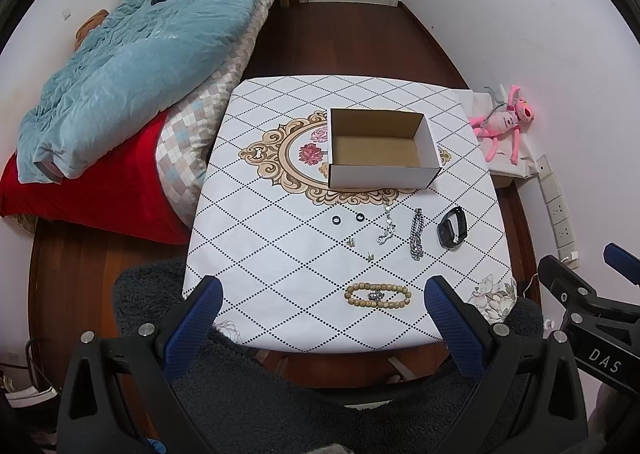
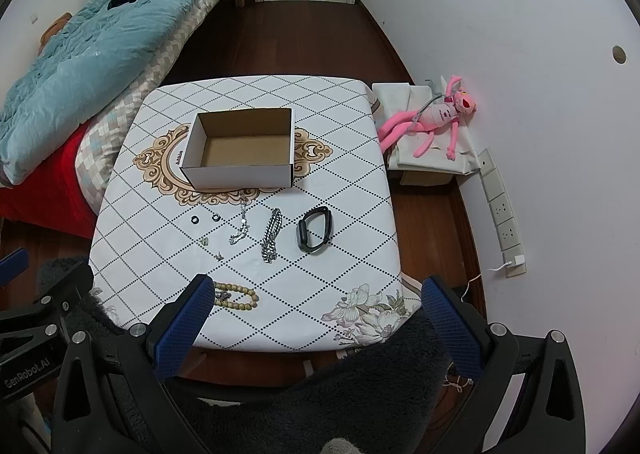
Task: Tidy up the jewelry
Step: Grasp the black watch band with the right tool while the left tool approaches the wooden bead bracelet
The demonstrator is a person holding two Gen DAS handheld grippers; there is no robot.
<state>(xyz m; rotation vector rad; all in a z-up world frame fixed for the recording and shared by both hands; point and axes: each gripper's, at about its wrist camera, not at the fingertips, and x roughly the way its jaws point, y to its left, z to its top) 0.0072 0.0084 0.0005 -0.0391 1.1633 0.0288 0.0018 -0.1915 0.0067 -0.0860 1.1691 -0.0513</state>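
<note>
An open, empty white cardboard box [image 1: 380, 169] [image 2: 240, 171] stands mid-table. In front of it lie two black rings [image 1: 337, 220] [image 2: 195, 219], two small earrings [image 1: 351, 242] [image 2: 205, 241], a thin silver chain [image 1: 387, 225] [image 2: 242, 223], a thick silver chain [image 1: 417, 234] [image 2: 272, 236] and a black smart band [image 1: 452, 228] [image 2: 315, 230]. A wooden bead bracelet [image 1: 378, 296] [image 2: 236, 297] lies near the front edge. My left gripper [image 1: 322, 306] is open and empty above the front edge. My right gripper [image 2: 316, 308] is open and empty; its left finger hides part of the bracelet.
The table [image 1: 280, 294] [image 2: 340, 173] has a white diamond-pattern cloth. A bed with a blue quilt [image 1: 132, 65] is at the left. A pink plush toy [image 2: 432, 117] on a box and a power strip [image 2: 504, 213] are at the right. A dark fuzzy chair [image 2: 340, 394] is below.
</note>
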